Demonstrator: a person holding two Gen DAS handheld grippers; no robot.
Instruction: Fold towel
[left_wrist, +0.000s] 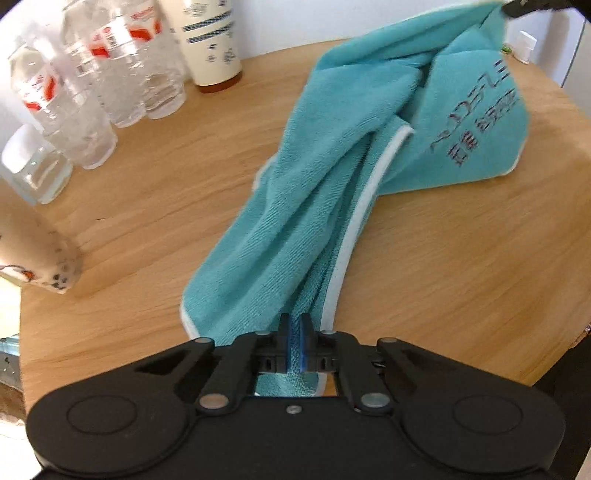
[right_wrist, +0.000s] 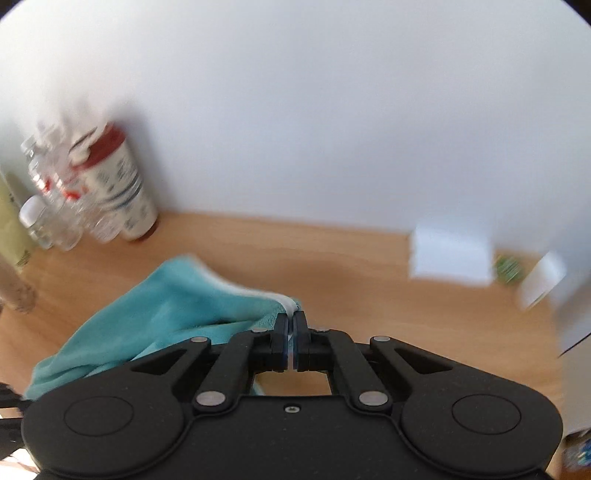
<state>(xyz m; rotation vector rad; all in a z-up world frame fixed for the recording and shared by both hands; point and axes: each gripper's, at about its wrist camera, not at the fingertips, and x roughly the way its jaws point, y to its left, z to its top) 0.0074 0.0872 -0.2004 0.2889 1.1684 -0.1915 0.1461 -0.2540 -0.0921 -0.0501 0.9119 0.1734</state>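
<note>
Bottles of clear plastic with red-and-white labels crowd the far left of the wooden table in the left wrist view, a small clear jar with a white cap in front of them and a patterned cup nearer, at the left edge. Just right of the bottles stands a cream canister with blue bands, against the white wall. Across the middle of the table the teal towel runs as a bunched, twisted rope, its white-piped edge showing along the right side; the near end is clenched between the blue pads of the left gripper, and the far end rises off the wood toward the upper right, where a flap with dark printed lettering hangs and a dark shape, too cut off to identify, meets its top corner. In the right wrist view, blurred by motion, the same bottles and canister sit at far left, the towel drapes down to the left, and the right gripper is pinched on its white-edged corner above the table. Further right, near the wall, lie a white box, a small green object and another white item, all too smeared to name.
</note>
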